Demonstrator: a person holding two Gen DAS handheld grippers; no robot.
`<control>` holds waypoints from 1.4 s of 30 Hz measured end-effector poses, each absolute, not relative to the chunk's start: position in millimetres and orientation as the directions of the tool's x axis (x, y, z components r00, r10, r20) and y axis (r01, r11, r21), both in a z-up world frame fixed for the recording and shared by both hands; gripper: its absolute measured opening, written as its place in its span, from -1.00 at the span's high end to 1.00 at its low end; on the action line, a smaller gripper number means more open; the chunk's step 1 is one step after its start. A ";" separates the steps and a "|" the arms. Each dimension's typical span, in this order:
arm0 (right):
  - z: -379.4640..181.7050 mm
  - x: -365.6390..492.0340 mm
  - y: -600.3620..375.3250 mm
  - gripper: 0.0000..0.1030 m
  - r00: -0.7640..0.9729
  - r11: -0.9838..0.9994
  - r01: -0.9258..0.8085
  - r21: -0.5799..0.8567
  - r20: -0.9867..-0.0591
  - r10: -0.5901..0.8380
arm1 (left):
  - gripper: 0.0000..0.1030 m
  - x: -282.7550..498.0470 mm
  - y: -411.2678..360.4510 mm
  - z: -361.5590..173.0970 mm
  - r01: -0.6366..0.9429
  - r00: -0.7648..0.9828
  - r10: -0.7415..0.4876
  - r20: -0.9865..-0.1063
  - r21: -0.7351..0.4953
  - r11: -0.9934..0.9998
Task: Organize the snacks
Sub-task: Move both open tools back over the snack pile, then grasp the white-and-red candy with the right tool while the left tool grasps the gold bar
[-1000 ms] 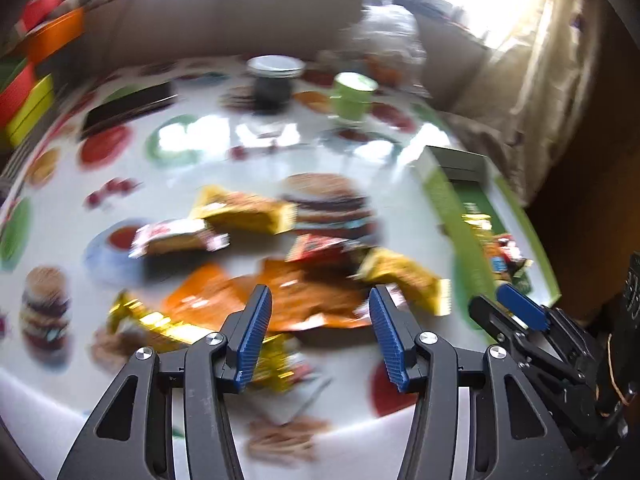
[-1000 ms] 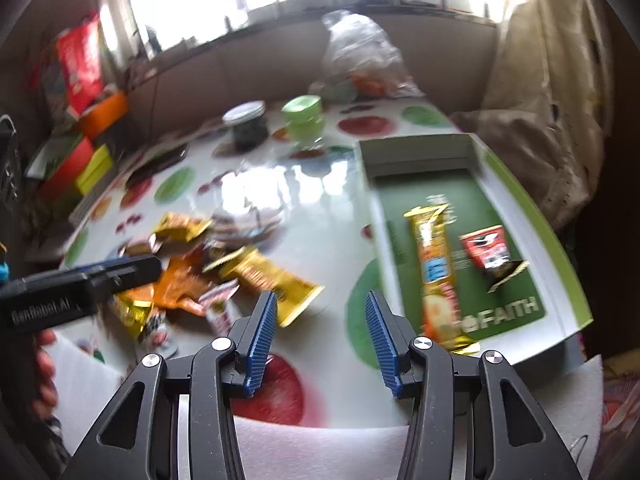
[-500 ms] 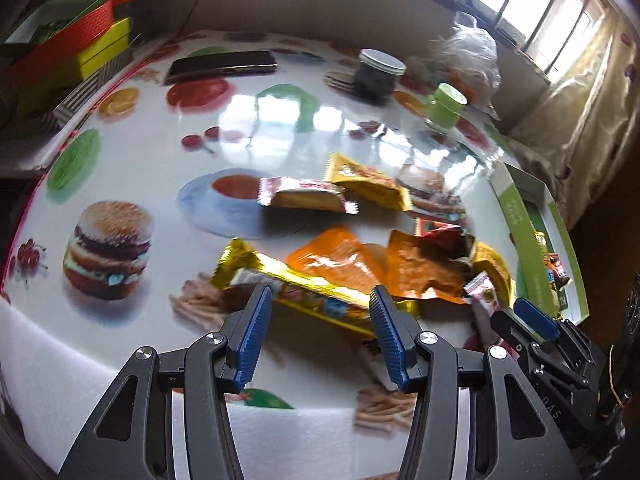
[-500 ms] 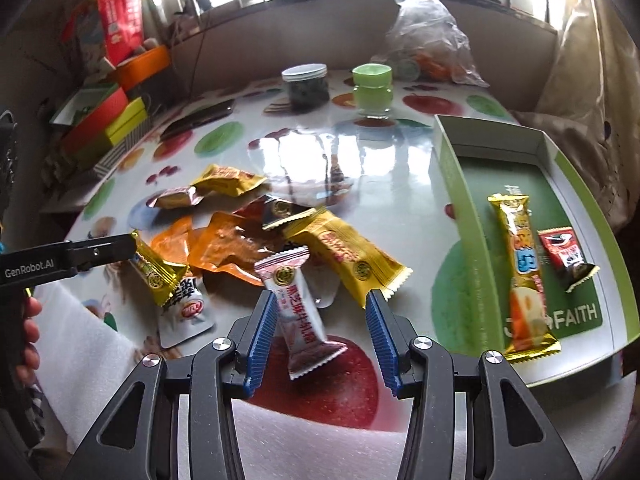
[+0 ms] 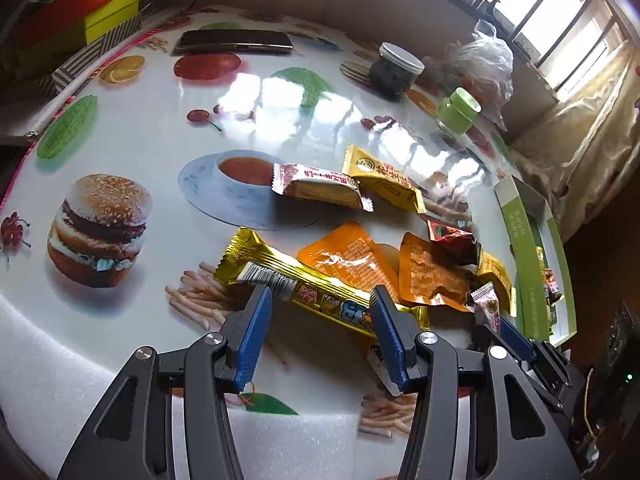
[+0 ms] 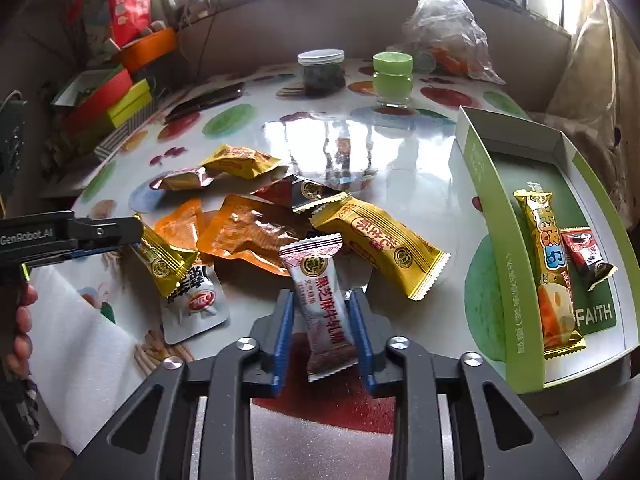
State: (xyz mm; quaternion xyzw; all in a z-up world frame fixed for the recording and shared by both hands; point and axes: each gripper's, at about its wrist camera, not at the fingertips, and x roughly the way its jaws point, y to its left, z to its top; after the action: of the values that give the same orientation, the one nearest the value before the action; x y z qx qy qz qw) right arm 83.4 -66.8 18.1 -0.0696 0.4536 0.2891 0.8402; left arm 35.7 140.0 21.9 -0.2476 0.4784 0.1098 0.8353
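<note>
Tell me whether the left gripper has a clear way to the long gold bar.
Probably yes: the left gripper hangs open right over the long gold bar, which lies on top of the pile, nothing covering it.

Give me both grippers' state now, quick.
Left gripper: open, astride the long gold snack bar, not gripping.
Right gripper: just closed on the pink-white candy packet.

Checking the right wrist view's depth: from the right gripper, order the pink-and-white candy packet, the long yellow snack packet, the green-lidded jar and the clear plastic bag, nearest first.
1. Pink-and-white candy packet, between the right gripper fingers.
2. Long yellow snack packet, just beyond, slightly right.
3. Green-lidded jar, far across the table.
4. Clear plastic bag, behind the jar by the wall.
</note>
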 end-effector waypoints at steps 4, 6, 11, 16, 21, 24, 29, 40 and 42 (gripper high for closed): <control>18.4 82.0 -67.2 0.61 0.429 0.827 -0.544 0.138 -0.801 0.416 | -0.01 42.5 140.6 17.4 -0.421 0.518 -0.067 -0.853 -0.322 0.848; 18.5 81.3 -67.7 0.62 0.432 0.829 -0.541 0.138 -0.801 0.415 | -0.01 46.7 140.6 15.9 -0.422 0.523 -0.056 -0.850 -0.316 0.850; 18.3 81.0 -69.0 0.62 0.435 0.835 -0.532 0.142 -0.800 0.413 | -0.01 61.8 134.3 9.4 -0.406 0.501 -0.048 -0.864 -0.283 0.869; 18.2 82.3 -70.6 0.61 0.435 0.840 -0.522 0.149 -0.800 0.413 | -0.01 73.9 119.6 10.3 -0.344 0.506 -0.033 -0.862 -0.237 0.909; 17.6 82.3 -71.9 0.61 0.435 0.842 -0.516 0.156 -0.799 0.415 | -0.01 78.6 109.2 14.8 -0.263 0.521 -0.049 -0.852 -0.215 0.941; 17.9 81.7 -72.8 0.61 0.436 0.844 -0.512 0.159 -0.798 0.415 | -0.01 73.4 113.0 13.8 -0.286 0.508 -0.027 -0.861 -0.198 0.938; 17.9 80.4 -72.9 0.61 0.440 0.847 -0.508 0.160 -0.797 0.414 | -0.01 63.6 119.5 9.3 -0.318 0.488 -0.013 -0.873 -0.191 0.929; 18.9 79.1 -73.8 0.62 0.445 0.848 -0.506 0.156 -0.795 0.412 | 0.46 60.6 118.7 7.9 -0.322 0.498 -0.023 -0.867 -0.210 0.923; 19.4 78.6 -74.5 0.63 0.450 0.850 -0.505 0.153 -0.793 0.410 | 0.50 60.1 119.5 8.2 -0.322 0.504 -0.029 -0.863 -0.219 0.921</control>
State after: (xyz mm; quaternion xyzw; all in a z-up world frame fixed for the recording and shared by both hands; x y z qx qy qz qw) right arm 78.6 -74.5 19.4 -0.0527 0.4501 0.2691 0.8499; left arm 60.1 119.5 8.2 -0.1791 0.4906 0.0863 0.8484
